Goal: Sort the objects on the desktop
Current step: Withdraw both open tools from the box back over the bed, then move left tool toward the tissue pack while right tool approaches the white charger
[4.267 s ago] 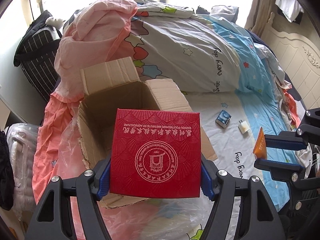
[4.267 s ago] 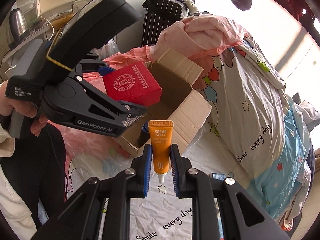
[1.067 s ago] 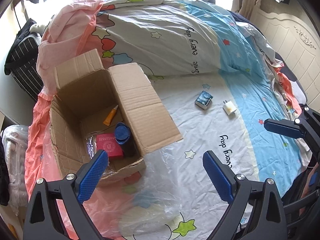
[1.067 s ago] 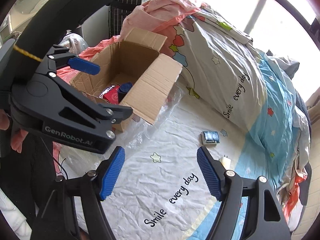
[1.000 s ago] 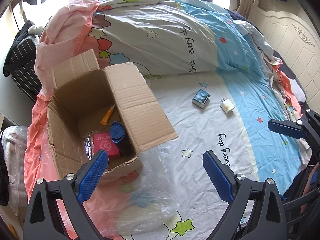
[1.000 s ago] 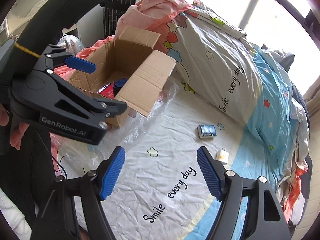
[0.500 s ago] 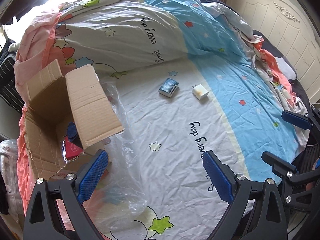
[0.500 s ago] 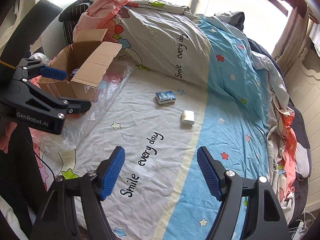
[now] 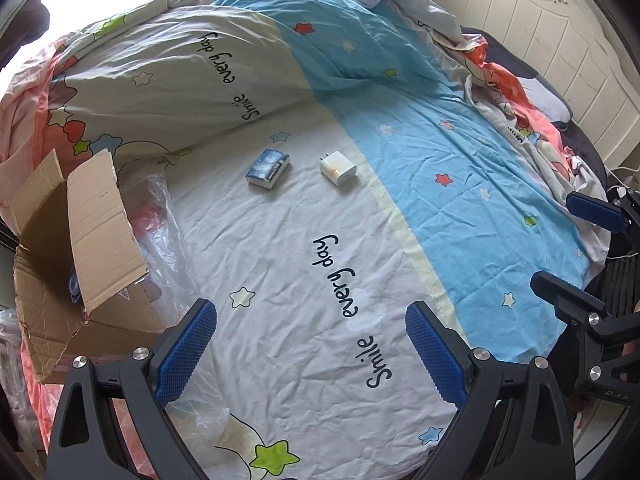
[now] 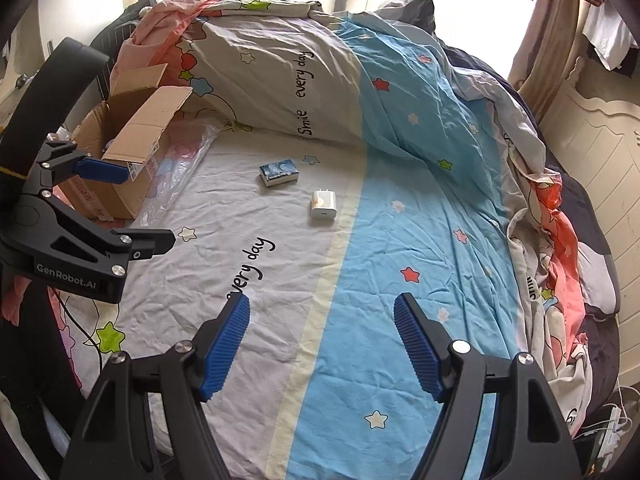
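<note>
1. Both claws – left claw [image 9: 308, 344], right claw [image 10: 322, 344] – spread, empty.
2. Small blue box [image 9: 268, 169] and white charger [image 9: 338, 167] lie mid-frame on the bed [image 9: 280, 280].
3. Both look light, rigid – pinch across short sides.

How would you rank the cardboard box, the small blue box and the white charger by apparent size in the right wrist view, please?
1. cardboard box, largest by far.
2 and 3. small blue box and white charger: these look about alike, so I would not rank them. The charger also lies a little nearer the camera.
</note>
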A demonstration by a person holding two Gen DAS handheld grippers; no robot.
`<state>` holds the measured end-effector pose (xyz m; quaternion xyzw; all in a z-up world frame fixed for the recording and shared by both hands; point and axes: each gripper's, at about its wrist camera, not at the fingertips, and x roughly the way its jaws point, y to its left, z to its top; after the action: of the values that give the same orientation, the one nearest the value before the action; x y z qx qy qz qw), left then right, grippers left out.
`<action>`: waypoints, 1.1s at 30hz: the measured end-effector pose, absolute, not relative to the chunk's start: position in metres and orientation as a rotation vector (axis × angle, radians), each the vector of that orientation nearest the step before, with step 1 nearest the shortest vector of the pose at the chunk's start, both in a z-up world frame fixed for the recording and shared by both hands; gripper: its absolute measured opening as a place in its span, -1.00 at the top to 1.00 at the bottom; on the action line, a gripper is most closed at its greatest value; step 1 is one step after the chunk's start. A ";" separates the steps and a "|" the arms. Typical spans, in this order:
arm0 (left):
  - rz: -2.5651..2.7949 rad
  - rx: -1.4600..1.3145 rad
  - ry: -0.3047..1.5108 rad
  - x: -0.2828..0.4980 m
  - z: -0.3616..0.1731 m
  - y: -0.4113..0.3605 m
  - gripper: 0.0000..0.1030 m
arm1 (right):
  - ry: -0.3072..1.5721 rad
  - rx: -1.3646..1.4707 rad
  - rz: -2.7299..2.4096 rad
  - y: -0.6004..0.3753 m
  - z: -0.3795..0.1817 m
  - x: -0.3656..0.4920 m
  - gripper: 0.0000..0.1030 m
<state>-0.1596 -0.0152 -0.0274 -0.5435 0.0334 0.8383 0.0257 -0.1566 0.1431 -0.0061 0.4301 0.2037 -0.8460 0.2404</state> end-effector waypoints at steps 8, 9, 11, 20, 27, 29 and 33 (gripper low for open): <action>2.577 -1.687 0.124 -0.175 -0.038 -0.001 -0.90 | 0.514 1.191 -2.351 0.159 -0.013 -0.169 -0.38; 2.575 -1.691 0.125 -0.178 -0.040 0.000 -0.90 | 0.507 1.194 -2.352 0.159 -0.015 -0.171 -0.38; 2.573 -1.698 0.123 -0.182 -0.044 0.000 -0.90 | 0.502 1.198 -2.354 0.159 -0.018 -0.175 -0.38; 2.562 -1.743 0.095 -0.202 -0.066 -0.011 -0.90 | 0.521 1.205 -2.335 0.149 -0.032 -0.197 -0.38; 2.560 -1.766 0.080 -0.214 -0.077 -0.023 -0.90 | 0.523 1.195 -2.324 0.139 -0.035 -0.210 -0.38; 2.560 -1.771 0.076 -0.217 -0.080 -0.026 -0.90 | 0.523 1.197 -2.320 0.136 -0.037 -0.212 -0.38; 2.559 -1.778 0.069 -0.223 -0.085 -0.032 -0.90 | 0.526 1.197 -2.312 0.130 -0.040 -0.217 -0.38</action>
<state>-0.2231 -0.0317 -0.0845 -0.5704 0.0222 0.8210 0.0125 -0.2169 0.1305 -0.0403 0.4376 0.1922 -0.8449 0.2403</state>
